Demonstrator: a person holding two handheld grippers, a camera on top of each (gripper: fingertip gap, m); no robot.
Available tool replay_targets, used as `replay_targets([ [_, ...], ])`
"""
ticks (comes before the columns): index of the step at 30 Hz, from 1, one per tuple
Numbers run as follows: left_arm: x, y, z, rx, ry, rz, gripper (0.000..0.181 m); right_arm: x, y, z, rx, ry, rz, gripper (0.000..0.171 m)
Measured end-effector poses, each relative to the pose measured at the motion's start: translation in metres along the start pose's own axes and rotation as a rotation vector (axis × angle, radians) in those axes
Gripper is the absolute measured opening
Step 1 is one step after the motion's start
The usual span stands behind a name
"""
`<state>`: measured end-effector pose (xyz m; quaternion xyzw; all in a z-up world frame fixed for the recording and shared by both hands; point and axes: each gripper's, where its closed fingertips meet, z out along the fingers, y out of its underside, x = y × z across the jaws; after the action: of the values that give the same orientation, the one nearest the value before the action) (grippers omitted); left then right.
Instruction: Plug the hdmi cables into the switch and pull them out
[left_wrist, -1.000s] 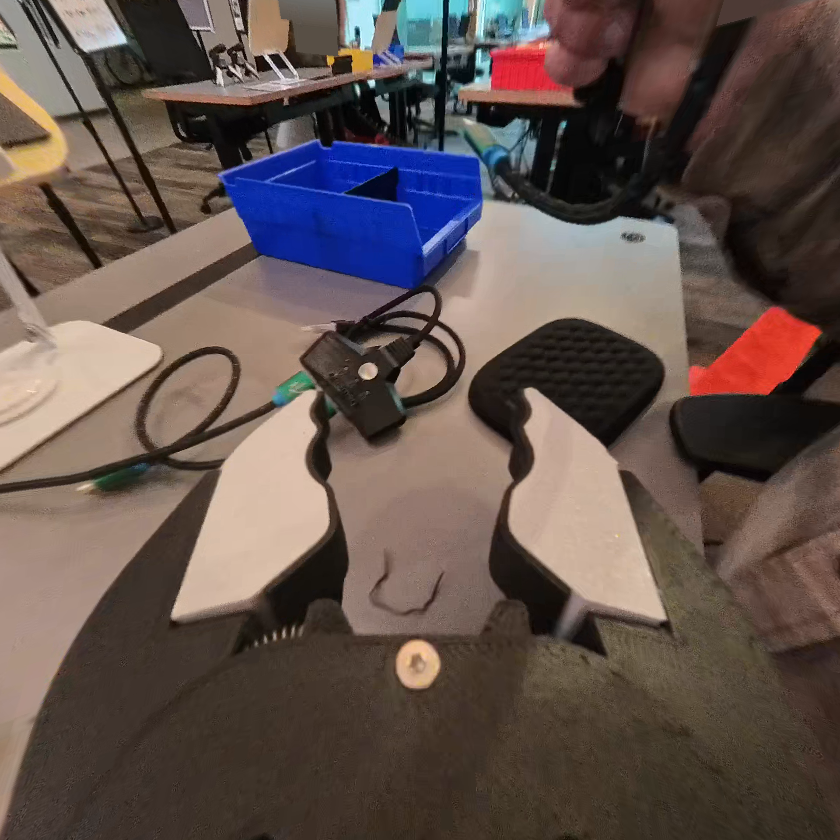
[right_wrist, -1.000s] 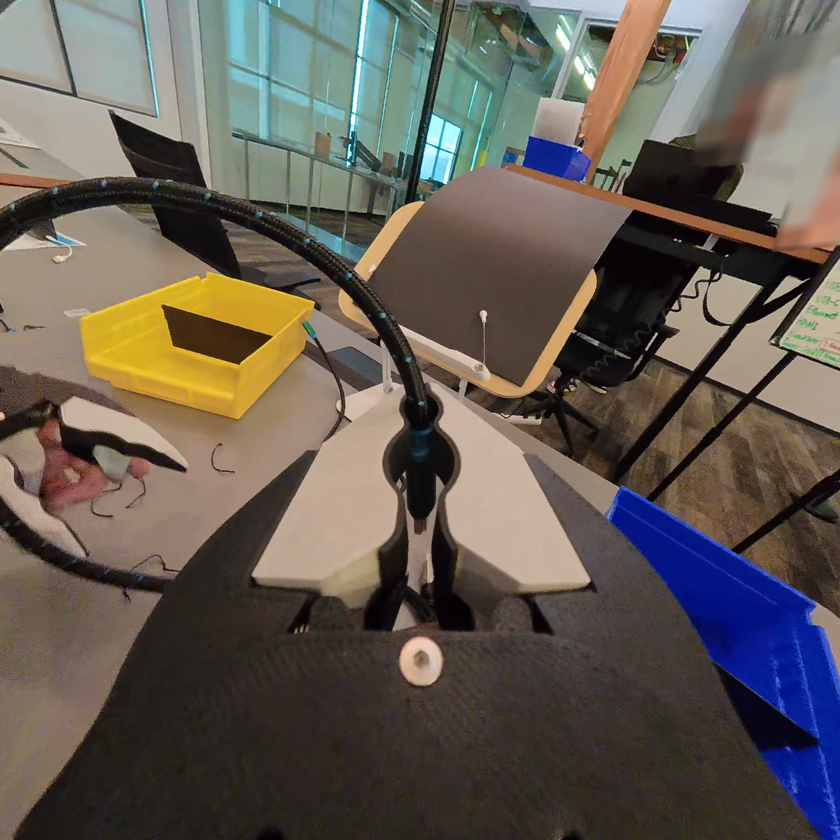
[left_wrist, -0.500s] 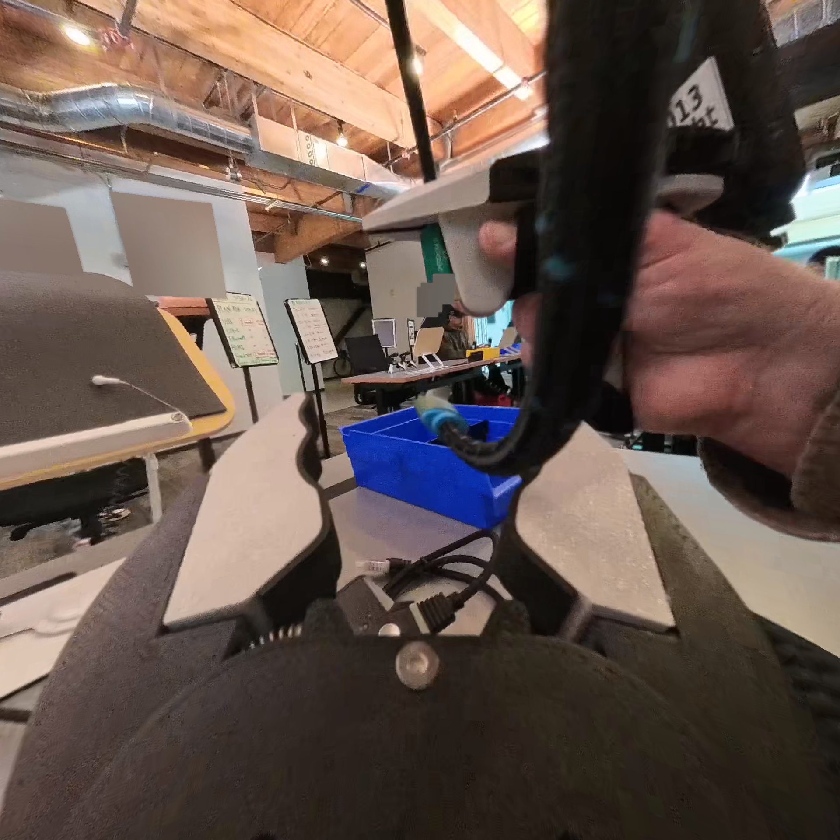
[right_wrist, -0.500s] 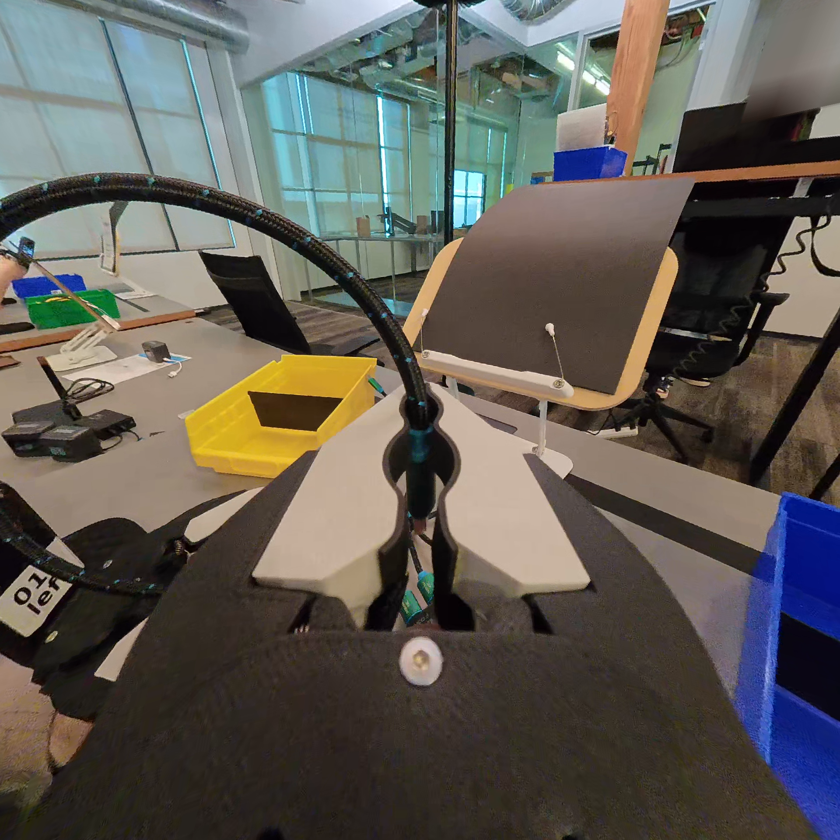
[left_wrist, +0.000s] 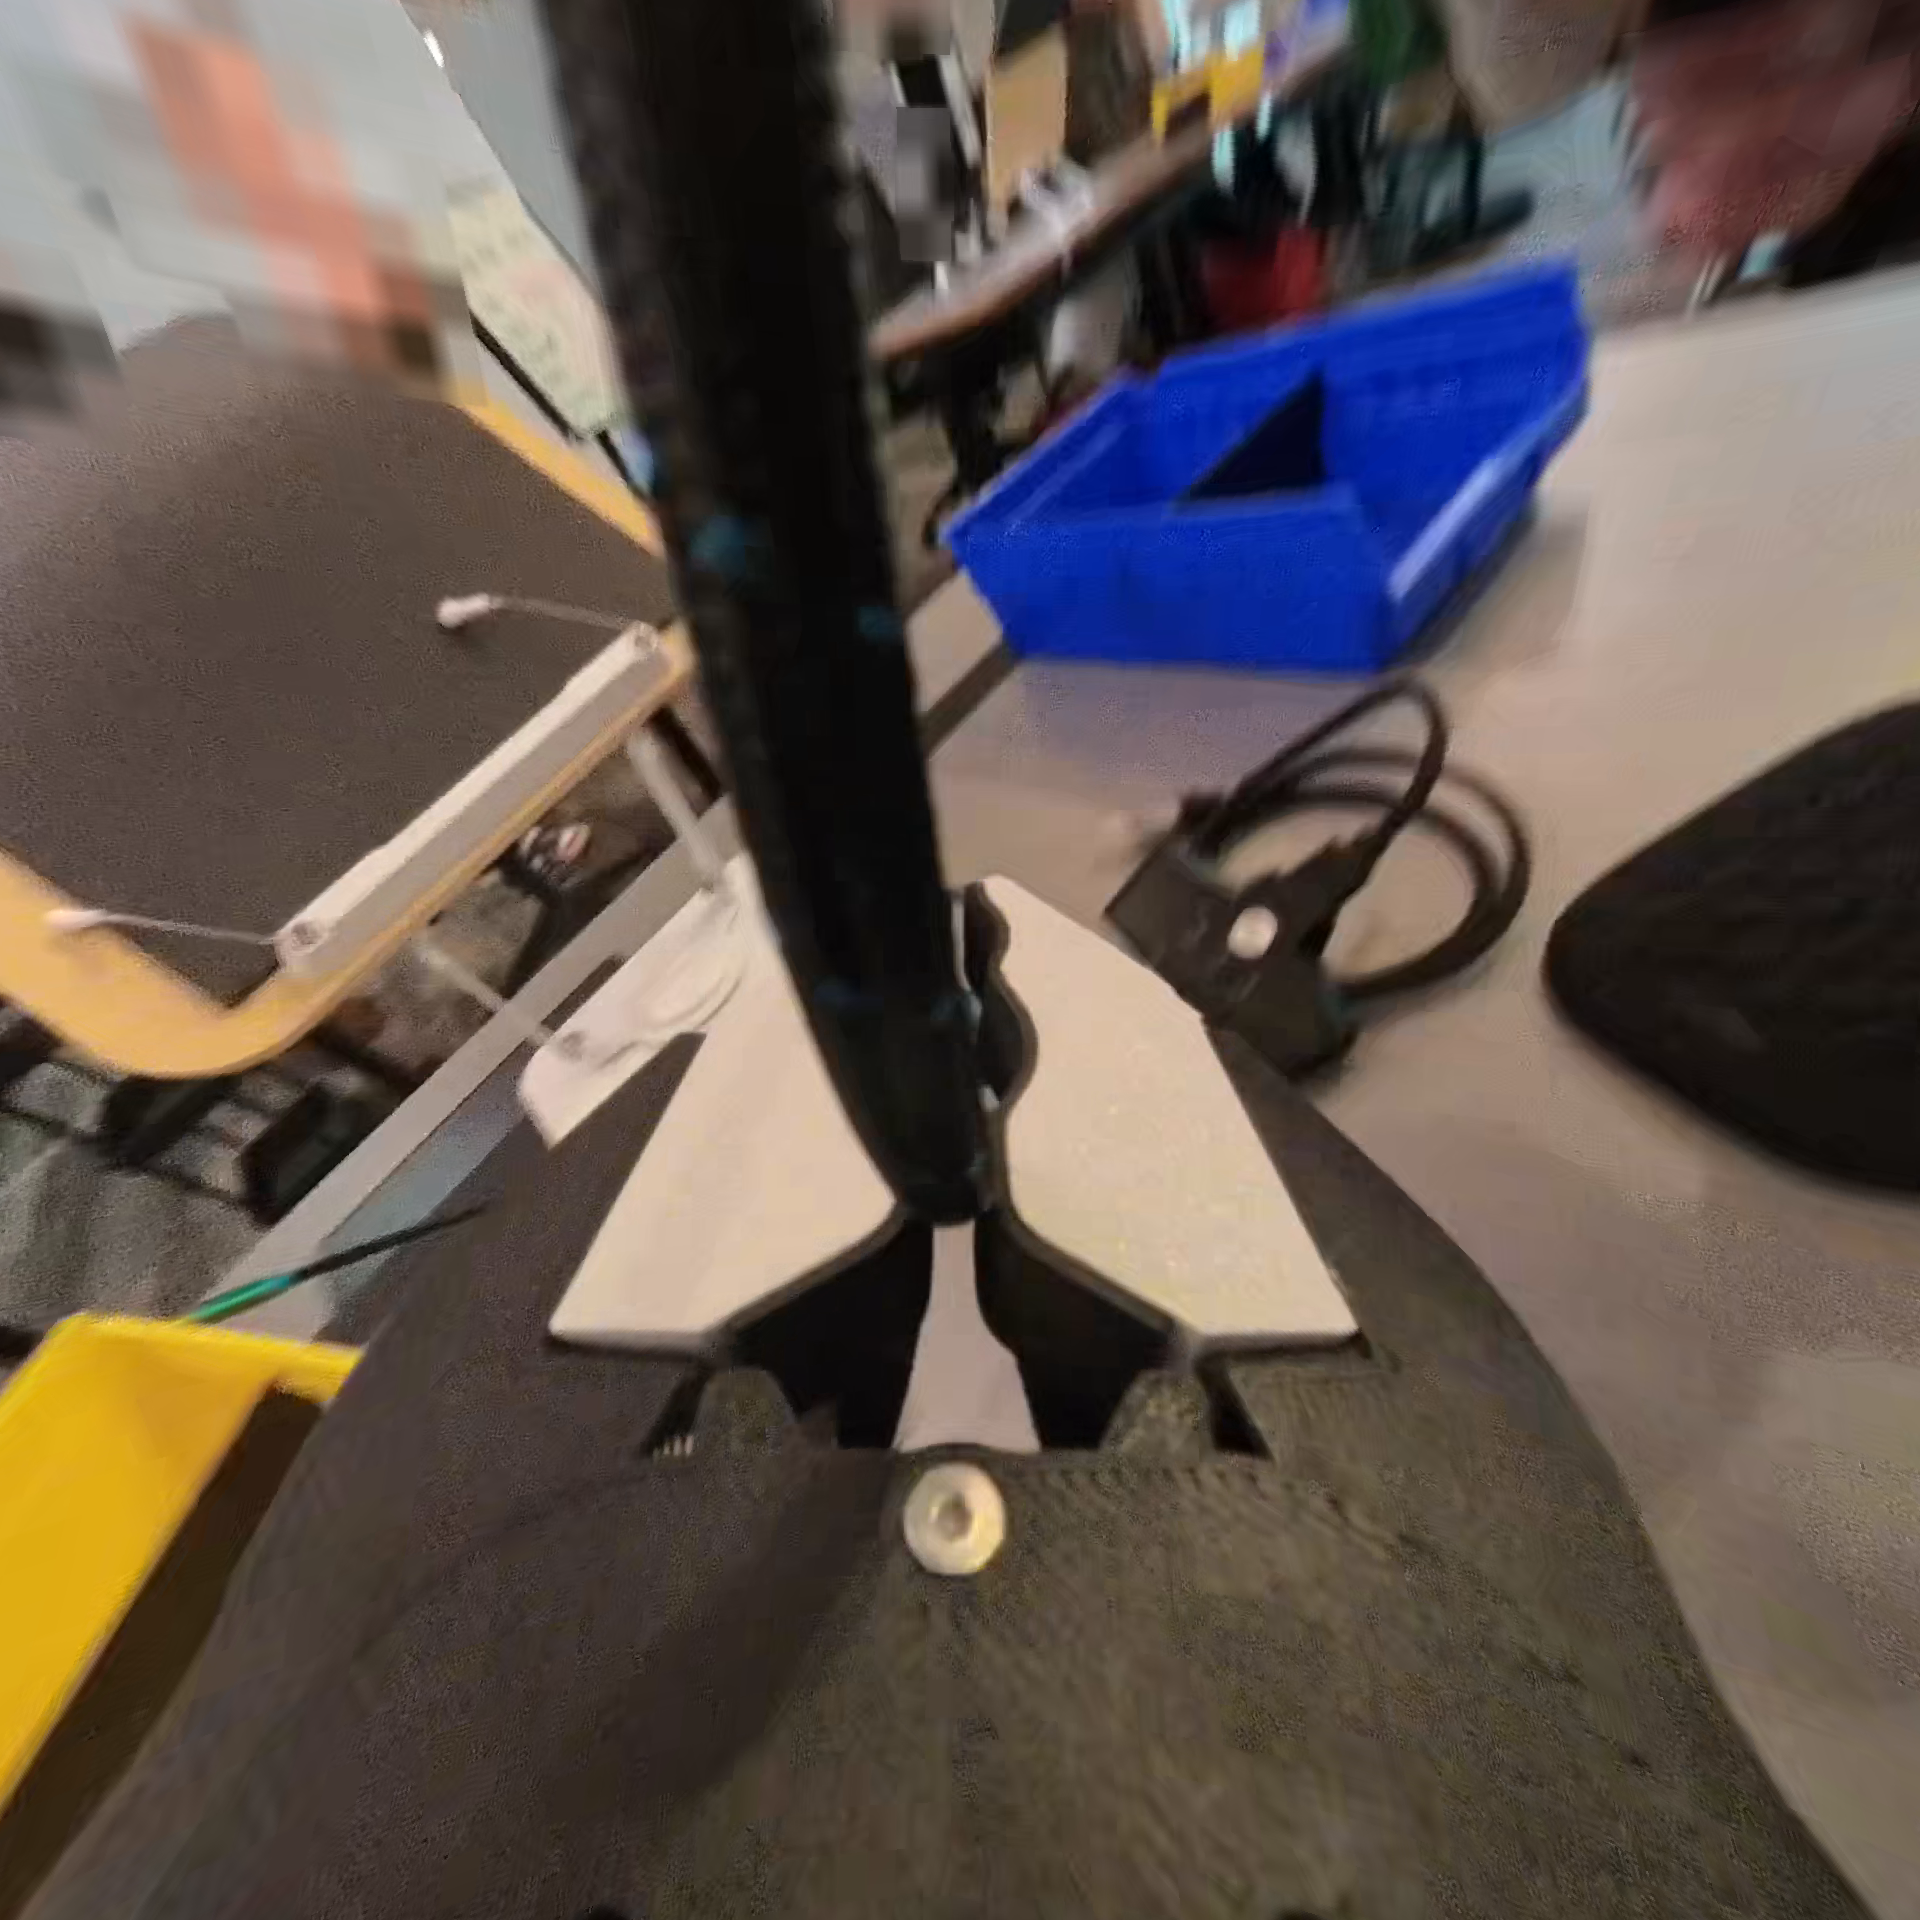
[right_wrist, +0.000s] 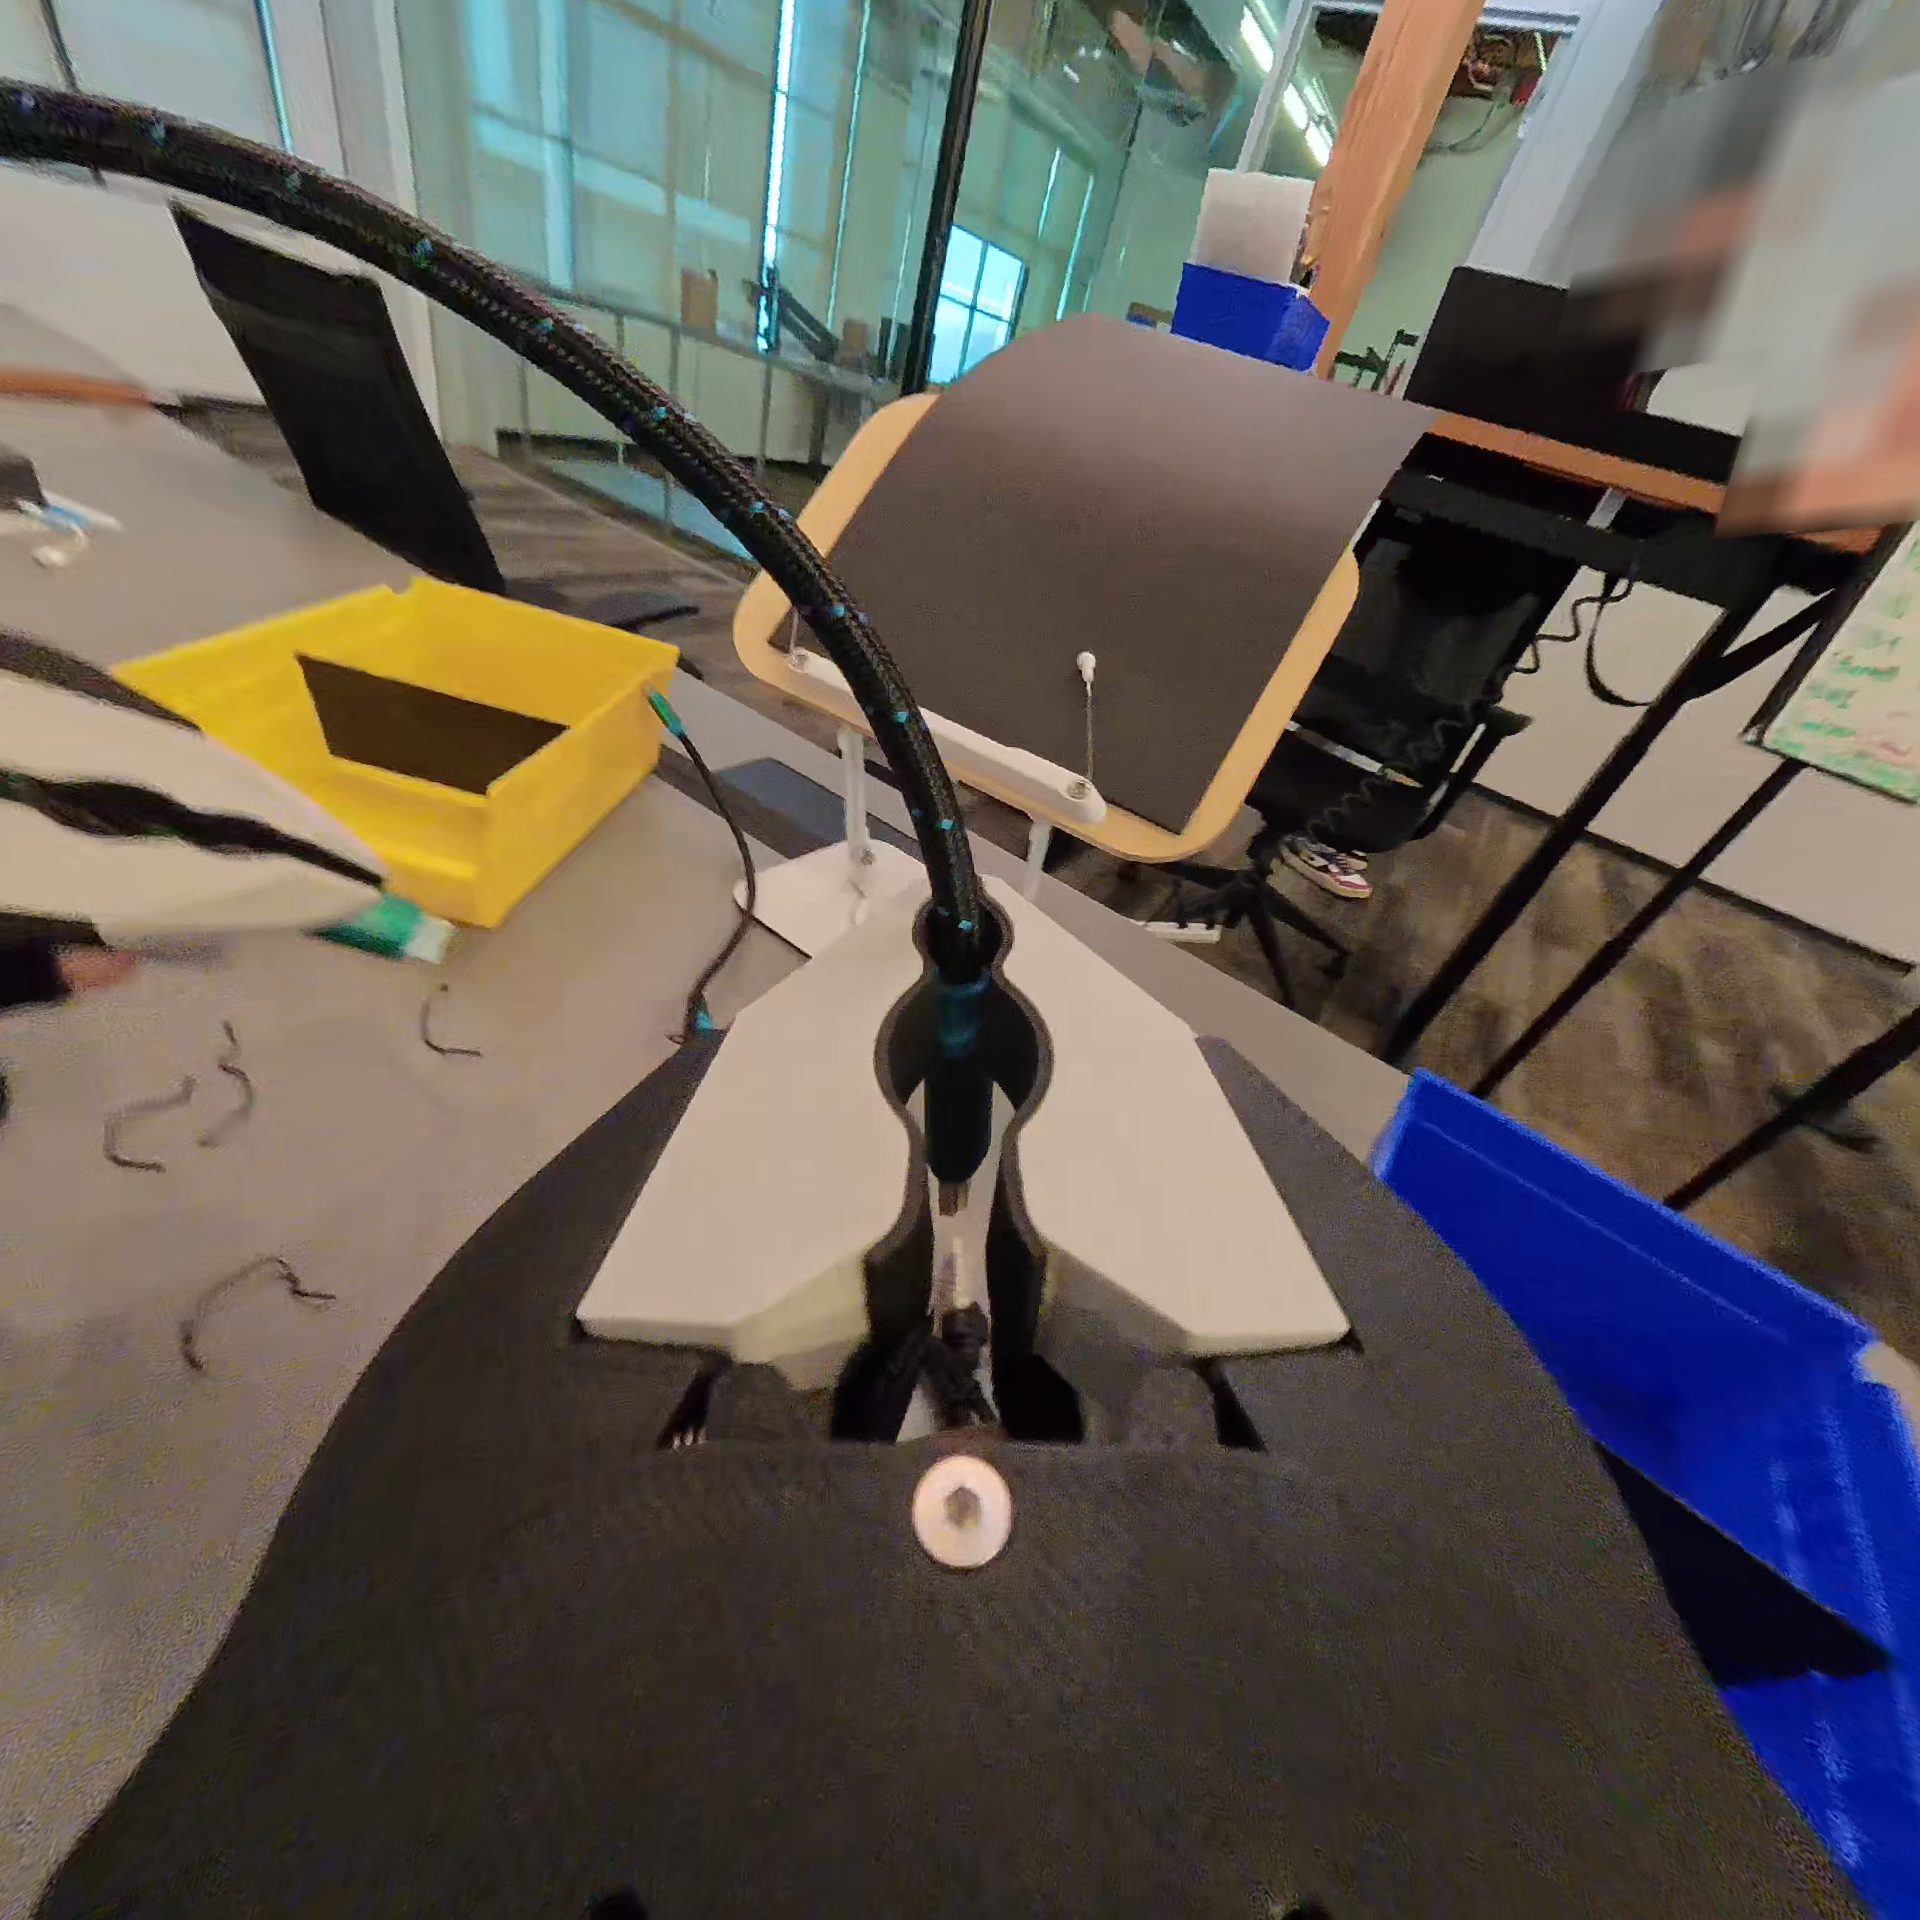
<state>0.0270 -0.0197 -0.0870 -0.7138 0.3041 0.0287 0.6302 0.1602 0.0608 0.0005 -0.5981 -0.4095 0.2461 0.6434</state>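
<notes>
My left gripper (left_wrist: 961, 997) is shut on a thick black braided HDMI cable (left_wrist: 769, 520) that rises out of the top of the blurred view. The small black switch (left_wrist: 1236, 966) lies on the grey table (left_wrist: 1455, 1195) just right of my fingertips, with thin black cable loops (left_wrist: 1455, 831) plugged into it. My right gripper (right_wrist: 961, 935) is shut on the same kind of braided cable (right_wrist: 644, 416) near its teal-banded end; it arcs up and left. The left gripper (right_wrist: 177, 831) shows blurred at the left of the right wrist view, with a green tip at its fingers.
A blue bin (left_wrist: 1278, 520) stands behind the switch and also shows in the right wrist view (right_wrist: 1662, 1351). A black mat (left_wrist: 1766, 956) lies right. A yellow bin (right_wrist: 416, 727) and a board stand (right_wrist: 1070, 603) sit at the far edge. Wire scraps (right_wrist: 229, 1299) lie on the table.
My left gripper was open and has shut on the braided cable, and its view swung down toward the table. My right gripper keeps its hold on the cable end.
</notes>
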Motion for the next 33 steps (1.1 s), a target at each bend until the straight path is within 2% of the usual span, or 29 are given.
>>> replay_targets([
  [1, -0.016, 0.017, -0.011, -0.143, -0.017, 0.125, 0.002, 0.006, 0.005, -0.001, -0.034, 0.022, -0.069, 0.0],
  [4, -0.074, 0.08, -0.056, -0.691, -0.083, 0.612, 0.002, 0.023, 0.018, -0.003, -0.176, 0.139, -0.425, 0.0],
  [5, -0.086, 0.091, -0.068, -0.794, -0.071, 0.664, 0.002, 0.023, 0.018, -0.003, -0.201, 0.142, -0.502, 0.0],
  [6, -0.092, 0.111, -0.085, -0.966, -0.01, 0.653, 0.002, 0.023, 0.018, -0.002, -0.233, 0.155, -0.6, 0.0],
  [7, -0.104, 0.123, -0.098, -1.09, 0.0, 0.741, 0.002, 0.022, 0.016, 0.001, -0.258, 0.177, -0.716, 0.0],
  [8, -0.115, 0.13, -0.105, -1.177, 0.001, 0.84, 0.003, 0.016, 0.014, 0.005, -0.277, 0.178, -0.803, 0.0],
  [10, -0.114, 0.155, -0.125, -1.386, 0.143, 0.93, 0.003, 0.003, 0.015, 0.015, -0.321, 0.152, -0.958, 0.0],
  [13, -0.119, 0.179, -0.145, -1.577, 0.272, 1.111, 0.003, -0.015, 0.032, 0.025, -0.422, 0.048, -1.172, 0.0],
  [17, -0.136, 0.194, -0.153, -1.677, 0.34, 1.342, 0.003, -0.036, 0.063, 0.029, -0.54, -0.093, -1.481, 0.0],
  [20, -0.149, 0.191, -0.155, -1.723, 0.368, 1.462, 0.002, -0.05, 0.084, 0.03, -0.626, -0.196, -1.658, 0.0],
  [24, -0.143, 0.174, -0.139, -1.69, 0.356, 1.524, 0.003, -0.087, 0.1, 0.039, -0.595, -0.317, -1.783, 0.0],
  [31, -0.096, 0.121, -0.072, -1.341, 0.32, 1.575, 0.003, -0.152, 0.089, 0.071, -0.454, -0.357, -1.683, 0.0],
  [33, -0.083, 0.11, -0.056, -1.222, 0.313, 1.497, 0.003, -0.161, 0.09, 0.075, -0.424, -0.377, -1.612, 0.0],
])
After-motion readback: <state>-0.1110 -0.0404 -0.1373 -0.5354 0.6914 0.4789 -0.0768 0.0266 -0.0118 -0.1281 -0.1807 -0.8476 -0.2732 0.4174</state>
